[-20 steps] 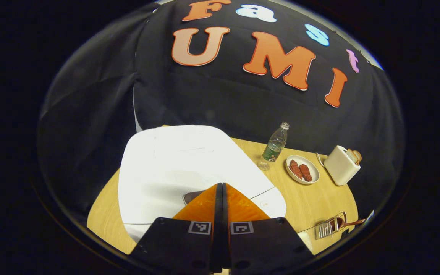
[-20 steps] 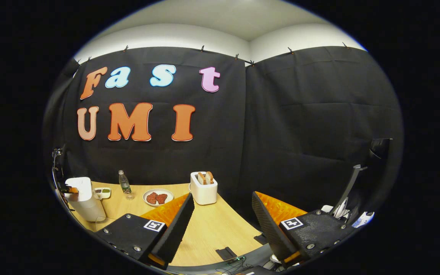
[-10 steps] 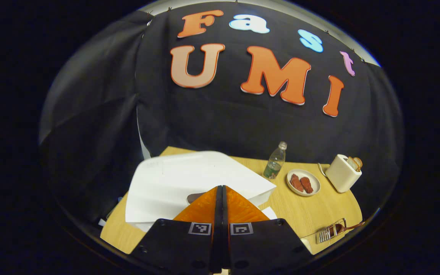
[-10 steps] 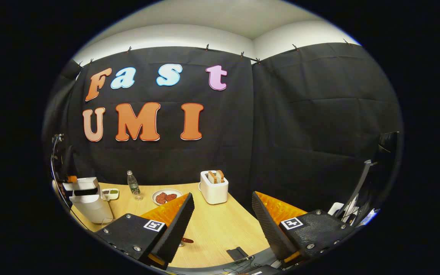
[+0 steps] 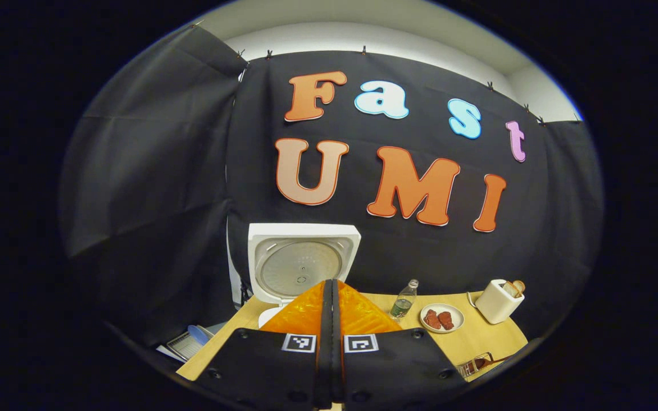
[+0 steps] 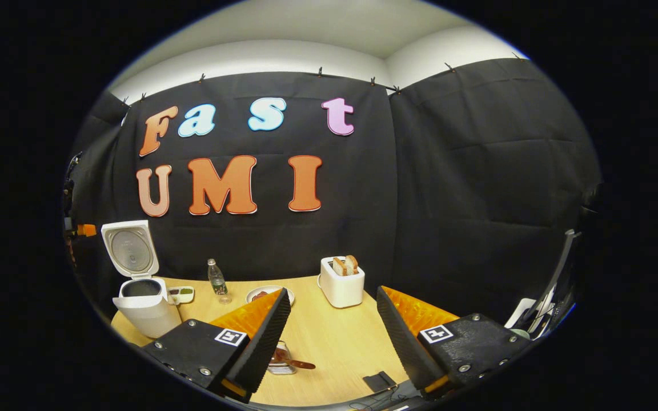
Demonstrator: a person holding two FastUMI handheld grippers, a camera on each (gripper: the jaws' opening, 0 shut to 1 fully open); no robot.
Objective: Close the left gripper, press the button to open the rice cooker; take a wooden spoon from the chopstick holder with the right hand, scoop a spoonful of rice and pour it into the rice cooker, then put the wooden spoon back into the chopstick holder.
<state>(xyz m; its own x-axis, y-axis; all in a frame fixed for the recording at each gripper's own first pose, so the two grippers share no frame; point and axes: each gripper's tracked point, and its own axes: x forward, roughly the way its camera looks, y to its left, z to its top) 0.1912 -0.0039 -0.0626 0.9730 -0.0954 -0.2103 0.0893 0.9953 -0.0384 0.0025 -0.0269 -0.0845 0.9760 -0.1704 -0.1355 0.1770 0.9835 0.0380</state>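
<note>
Your left gripper (image 5: 332,285) has its fingers pressed together with nothing between them. Beyond their tips the rice cooker (image 6: 141,305) stands with its lid (image 5: 301,260) swung upright, so the button step reads as done. Your right gripper (image 6: 333,311) has its fingers spread wide and empty.

Task items: the chopstick holder (image 6: 281,358) sits on the tabletop (image 6: 329,342) just beside your right gripper's left finger, low and close in. The wooden spoon (image 6: 297,363) pokes out of it toward the gap between the fingers. Whether the holder stands or lies on its side cannot be told. The small dish (image 6: 180,294) just behind the cooker may hold the rice; its contents are too small to confirm.

Risks:
- The holder looks light and open-sided. A grip on the spoon taken at an angle could drag or tip it.
- The spoon handle is thin; a pinch off its centre would let it pivot and spill the scoop.
- The raised lid stands over the pot opening, and a high pour path could strike it.

Surroundings: a water bottle (image 6: 216,279) and a plate of red food (image 6: 260,294) stand ahead of the right fingers, between them and the cooker. The bottle would topple easily in a low sweep. A toaster with bread (image 6: 341,281) stands straight ahead, clear of the route.
</note>
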